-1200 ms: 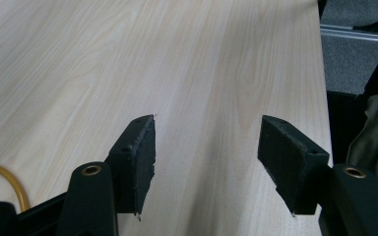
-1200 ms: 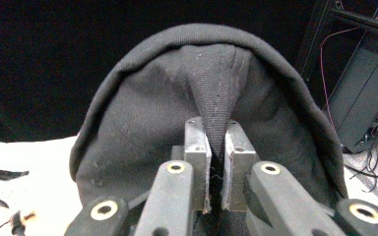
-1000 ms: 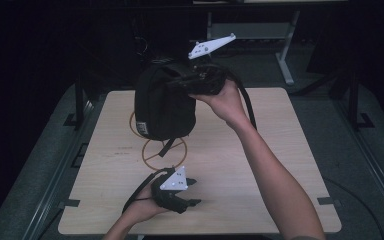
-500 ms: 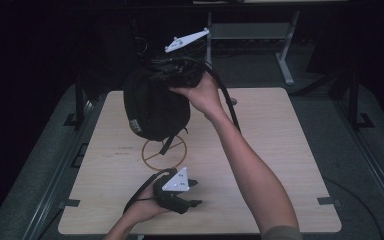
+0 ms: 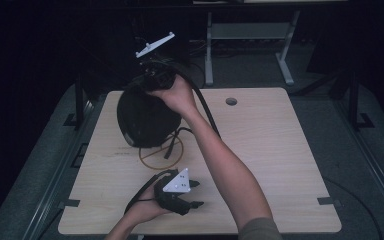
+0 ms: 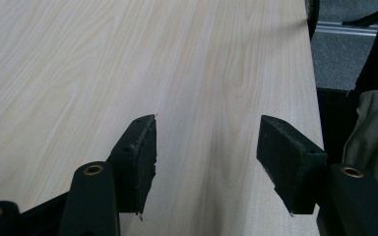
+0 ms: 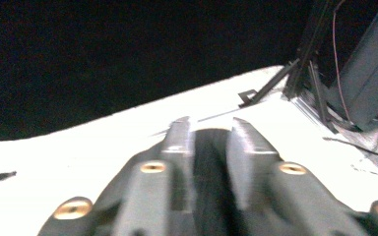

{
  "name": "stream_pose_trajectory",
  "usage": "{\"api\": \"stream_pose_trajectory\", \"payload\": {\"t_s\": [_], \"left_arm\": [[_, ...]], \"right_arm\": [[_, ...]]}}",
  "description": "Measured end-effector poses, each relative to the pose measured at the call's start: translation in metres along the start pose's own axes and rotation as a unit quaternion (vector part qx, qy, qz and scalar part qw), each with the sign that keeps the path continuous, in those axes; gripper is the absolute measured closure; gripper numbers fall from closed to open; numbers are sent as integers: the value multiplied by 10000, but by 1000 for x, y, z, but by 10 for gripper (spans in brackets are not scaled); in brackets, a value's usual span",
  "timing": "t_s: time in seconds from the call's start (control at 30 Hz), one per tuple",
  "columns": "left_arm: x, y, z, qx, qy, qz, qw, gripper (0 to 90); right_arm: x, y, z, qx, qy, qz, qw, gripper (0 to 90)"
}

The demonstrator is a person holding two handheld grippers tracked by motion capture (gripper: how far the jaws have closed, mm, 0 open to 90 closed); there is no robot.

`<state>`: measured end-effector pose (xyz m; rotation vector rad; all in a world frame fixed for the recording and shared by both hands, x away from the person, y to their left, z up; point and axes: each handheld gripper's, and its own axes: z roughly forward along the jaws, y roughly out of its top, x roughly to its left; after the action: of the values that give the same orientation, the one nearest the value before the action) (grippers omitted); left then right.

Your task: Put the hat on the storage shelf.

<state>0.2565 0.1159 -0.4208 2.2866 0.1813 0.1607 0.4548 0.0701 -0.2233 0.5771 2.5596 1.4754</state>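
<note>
On the far left part of the pale wood-grain worktop (image 5: 280, 150), we saw a rounded black backpack (image 5: 142, 122) of matte fabric, bulging like a dome, with thin dark straps trailing off its near side. Beneath its near edge lay a thin orange-brown ring (image 5: 161, 159) drawn or set flat on the laminate; we could not tell which. The right tool (image 5: 152, 80) was at the top of the backpack, gripped in the right hand (image 5: 177, 95), its grey three-cornered plate tilted above it and a thick black cable curving back along the forearm. In the right gripper view its two grey, blunt, wedge-shaped jaws had just been opening and stood a narrow gap apart, with a dark strip of the bag's material (image 7: 209, 182) between them; whether the pads pressed on it we could not tell.

Near the front edge, the left tool (image 5: 192, 192) lay low over the worktop in the left hand (image 5: 147, 207), well apart from the backpack. Its flat black rubbery pads (image 6: 142, 152), rough and frayed at the edges, stood about half apart with only bare, smooth wood grain between them, holding nothing. A round cable hole (image 5: 231, 101) pierced the far side of the board.
</note>
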Motion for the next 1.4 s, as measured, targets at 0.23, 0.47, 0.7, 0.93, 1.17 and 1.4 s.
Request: {"api": "stream_pose_trajectory", "payload": {"t_s": [0.23, 0.47, 0.7, 0.93, 1.17, 1.4], "left_arm": [[-1, -4, -2, -26, 53, -37, 10000, 395], [3, -6, -7, -126, 148, -185, 9996, 373], [10, -11, -10, -186, 222, -410, 9987, 356], [11, -12, -9, -173, 229, -471, 9985, 333], [12, -13, -9, -194, 252, -504, 9982, 308], [13, -13, -9, -164, 256, -533, 9981, 293]], "right_arm": [[3, -5, -5, 57, 20, -44, 10000, 479], [0, -14, -22, -23, 36, 16, 10000, 418], [-4, -25, -34, -11, 83, 104, 9999, 385], [-12, -36, -44, -67, 79, 213, 9997, 353], [-16, -47, -54, -99, 32, 259, 9996, 300], [-19, -54, -64, -144, 65, 356, 9992, 274]]}}
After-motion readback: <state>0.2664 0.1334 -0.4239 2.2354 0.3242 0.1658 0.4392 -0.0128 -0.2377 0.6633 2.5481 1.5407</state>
